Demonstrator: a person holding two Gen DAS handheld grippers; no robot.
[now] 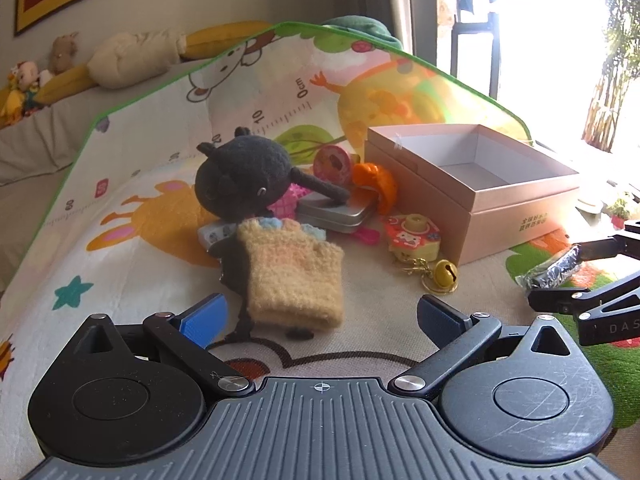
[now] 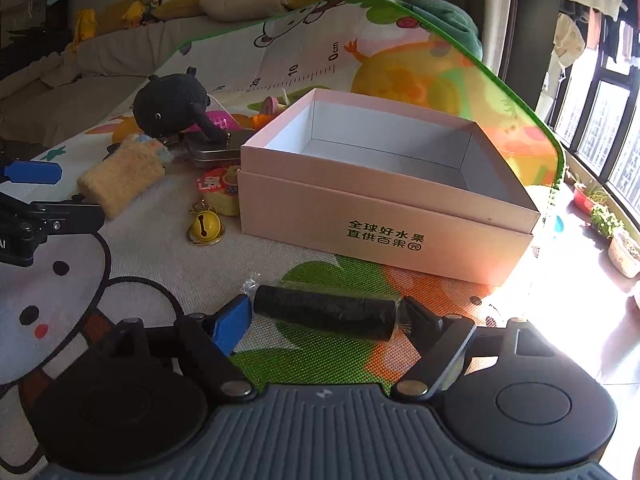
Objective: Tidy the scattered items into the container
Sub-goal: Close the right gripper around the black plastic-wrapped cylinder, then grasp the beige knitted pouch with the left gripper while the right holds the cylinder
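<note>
Black cylinder, wrapped in clear film, one: lying crosswise between the pads of right gripper, jaws spread wide, grip on it not certain. Left gripper: jaws released, nothing between, just before knitted yellow pouch, one. Black plush toy, one; grey tin, one; yellow bell, one; yellow toy camera, one. Pink box, one, open-topped, on play mat, nothing inside, right of the scattered pile.

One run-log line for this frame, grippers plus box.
right gripper: shut on black roll | left gripper: open, before plush doll | box: empty
</note>
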